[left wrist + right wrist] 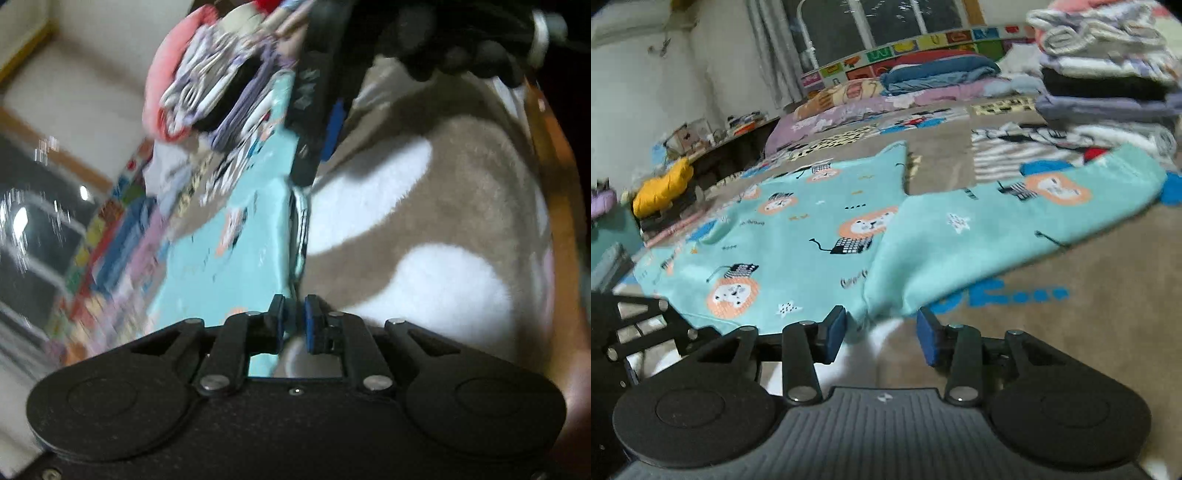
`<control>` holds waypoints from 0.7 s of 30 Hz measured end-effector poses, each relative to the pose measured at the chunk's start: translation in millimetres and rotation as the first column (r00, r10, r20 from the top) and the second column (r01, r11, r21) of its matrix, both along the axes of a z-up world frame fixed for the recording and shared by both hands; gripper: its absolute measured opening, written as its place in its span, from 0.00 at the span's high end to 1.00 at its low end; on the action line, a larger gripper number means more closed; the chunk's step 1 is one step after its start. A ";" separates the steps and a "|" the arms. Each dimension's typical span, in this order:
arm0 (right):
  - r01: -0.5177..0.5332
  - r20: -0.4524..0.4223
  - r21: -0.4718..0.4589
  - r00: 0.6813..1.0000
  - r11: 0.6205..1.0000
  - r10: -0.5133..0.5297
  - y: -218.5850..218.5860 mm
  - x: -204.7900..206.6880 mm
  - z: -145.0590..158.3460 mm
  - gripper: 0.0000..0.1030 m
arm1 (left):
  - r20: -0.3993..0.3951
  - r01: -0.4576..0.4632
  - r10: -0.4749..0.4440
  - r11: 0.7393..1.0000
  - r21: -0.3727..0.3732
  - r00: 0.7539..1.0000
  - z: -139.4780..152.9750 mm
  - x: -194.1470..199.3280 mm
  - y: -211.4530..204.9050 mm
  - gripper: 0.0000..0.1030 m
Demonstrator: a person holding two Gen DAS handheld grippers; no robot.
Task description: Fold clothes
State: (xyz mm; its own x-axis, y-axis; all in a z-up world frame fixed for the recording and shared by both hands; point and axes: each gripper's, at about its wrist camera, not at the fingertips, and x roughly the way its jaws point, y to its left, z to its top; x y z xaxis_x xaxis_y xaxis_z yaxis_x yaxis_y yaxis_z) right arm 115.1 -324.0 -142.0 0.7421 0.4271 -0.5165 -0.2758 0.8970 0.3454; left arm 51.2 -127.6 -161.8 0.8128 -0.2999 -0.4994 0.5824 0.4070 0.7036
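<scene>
- Garment [798, 236]: turquoise, printed with orange lions, spread flat on a brown-and-white blanket [1089, 332]; one part lies folded over toward the right of the right wrist view.
- Left gripper [294, 325]: fingers nearly together, pinching the turquoise hem.
- Right gripper [882, 334]: blue-padded fingers apart, with the cloth's near edge just ahead between them; pads not pressing on it.
- Stack of folded clothes [1108, 85]: at the far right, behind the garment.
- Left wrist view blurred; right gripper shows there at the top, above the cloth's edge.
</scene>
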 end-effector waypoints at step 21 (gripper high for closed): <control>0.270 -0.088 0.403 0.963 0.874 -0.256 -67.3 33.0 -23.7 0.60 | -0.081 -0.021 0.016 0.998 -0.059 0.997 -2.7 52.9 -88.2 0.64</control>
